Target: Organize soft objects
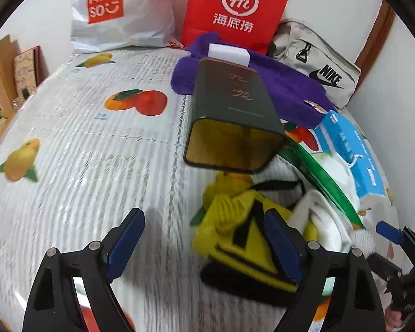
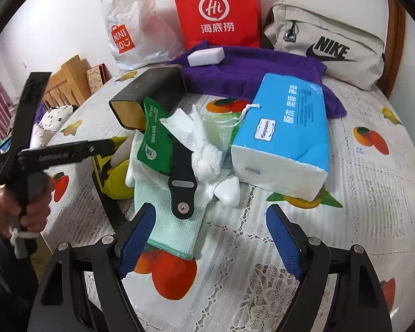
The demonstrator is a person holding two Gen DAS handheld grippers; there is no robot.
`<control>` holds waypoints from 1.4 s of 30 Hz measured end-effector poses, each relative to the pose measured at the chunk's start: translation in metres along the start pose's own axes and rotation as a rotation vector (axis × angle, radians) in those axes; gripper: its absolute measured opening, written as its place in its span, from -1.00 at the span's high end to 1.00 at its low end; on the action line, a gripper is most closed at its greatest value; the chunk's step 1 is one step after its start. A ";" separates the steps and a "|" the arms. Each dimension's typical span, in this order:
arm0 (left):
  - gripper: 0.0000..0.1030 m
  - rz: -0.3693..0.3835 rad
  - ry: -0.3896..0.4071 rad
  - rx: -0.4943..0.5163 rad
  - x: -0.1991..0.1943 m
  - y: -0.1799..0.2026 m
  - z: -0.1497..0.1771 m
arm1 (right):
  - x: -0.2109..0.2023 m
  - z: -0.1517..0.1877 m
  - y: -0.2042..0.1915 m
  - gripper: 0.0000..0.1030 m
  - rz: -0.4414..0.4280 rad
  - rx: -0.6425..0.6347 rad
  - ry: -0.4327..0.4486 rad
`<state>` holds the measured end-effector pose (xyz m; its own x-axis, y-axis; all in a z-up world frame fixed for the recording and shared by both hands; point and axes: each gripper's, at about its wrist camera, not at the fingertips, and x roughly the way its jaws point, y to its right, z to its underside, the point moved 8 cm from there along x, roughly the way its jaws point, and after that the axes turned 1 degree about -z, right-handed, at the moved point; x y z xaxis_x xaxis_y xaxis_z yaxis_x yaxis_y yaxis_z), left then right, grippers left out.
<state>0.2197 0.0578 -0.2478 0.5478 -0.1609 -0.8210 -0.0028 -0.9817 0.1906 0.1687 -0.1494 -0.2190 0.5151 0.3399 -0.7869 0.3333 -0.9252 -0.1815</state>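
In the left wrist view my left gripper [image 1: 204,242] stands open low over the bedspread. Its right pad [image 1: 282,246] lies against a yellow and black knitted soft thing [image 1: 229,221], while the left pad is over bare cloth. In the right wrist view my right gripper [image 2: 211,240] is open too, with nothing gripped. Its left pad [image 2: 138,235] hovers at the near end of a mint green cloth [image 2: 168,221]. On that cloth lie a black strap [image 2: 182,185] and a knotted white cloth [image 2: 204,152]. A purple towel [image 2: 249,74] lies farther back.
A dark tin box [image 1: 229,116] lies on its side with its mouth open. A blue tissue pack [image 2: 285,135], a green packet [image 2: 155,138] and a white block [image 2: 206,55] lie nearby. Against the wall stand a red bag [image 2: 215,13], a white plastic bag [image 1: 113,11] and a beige pouch [image 2: 326,47].
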 end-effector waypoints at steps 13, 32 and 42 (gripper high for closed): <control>0.43 -0.017 0.020 0.101 -0.003 0.003 -0.001 | -0.001 -0.034 -0.034 -0.59 -0.103 -0.052 0.076; 0.43 0.007 0.014 0.046 -0.008 -0.019 0.007 | 0.001 -0.039 -0.076 0.96 -0.120 -0.163 0.038; 0.43 -0.026 0.011 0.029 -0.015 -0.023 0.014 | -0.048 -0.013 -0.037 0.97 -0.049 -0.112 0.071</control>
<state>0.1995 0.0809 -0.2473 0.5574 -0.1341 -0.8193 -0.0123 -0.9881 0.1534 0.1417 -0.1298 -0.1669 0.5492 0.3994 -0.7341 0.4435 -0.8838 -0.1491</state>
